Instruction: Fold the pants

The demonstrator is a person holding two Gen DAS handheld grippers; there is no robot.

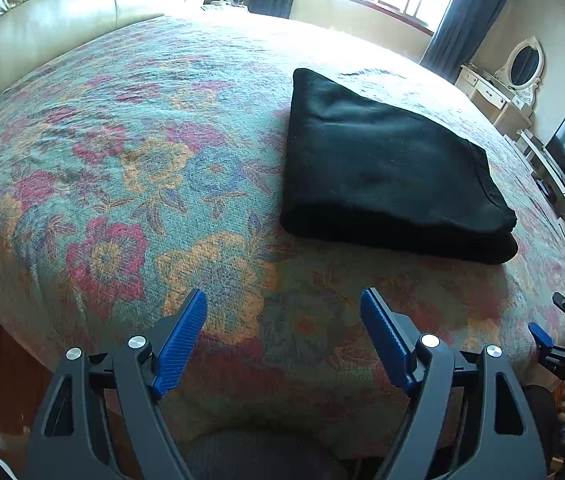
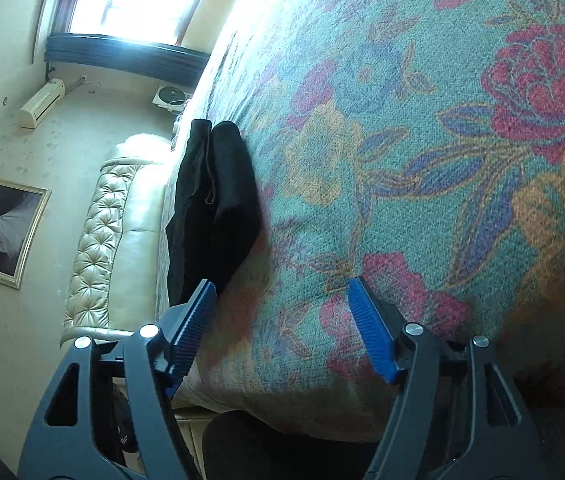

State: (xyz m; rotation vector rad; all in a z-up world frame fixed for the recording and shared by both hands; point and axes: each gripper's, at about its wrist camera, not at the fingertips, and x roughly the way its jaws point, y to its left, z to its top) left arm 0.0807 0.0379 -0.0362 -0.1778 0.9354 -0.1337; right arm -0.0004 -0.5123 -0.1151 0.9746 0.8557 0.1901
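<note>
Black fabric pants (image 1: 394,168) folded into compact stack on floral bedspread (image 1: 130,168); task looks done. Left tongs (image 1: 284,340) and right tongs (image 2: 282,328) released, empty.

The left wrist camera sits just behind the left tongs (image 1: 282,300) and looks forward and downward over the near edge of the bed with the floral woven bedspread (image 1: 122,160), toward the window and cream padded headboard (image 1: 62,28) beyond. The folded black pants (image 1: 382,168) lie ahead, near but apart from the fingertips. The right wrist camera rides behind the right tongs (image 2: 282,292), rolled sideways so the bedspread (image 2: 422,140) fills the picture's right and the wall its left, close above the fabric. Both views share the bedspread, the pants (image 2: 218,200), the headboard (image 2: 114,224) and the window.
</note>
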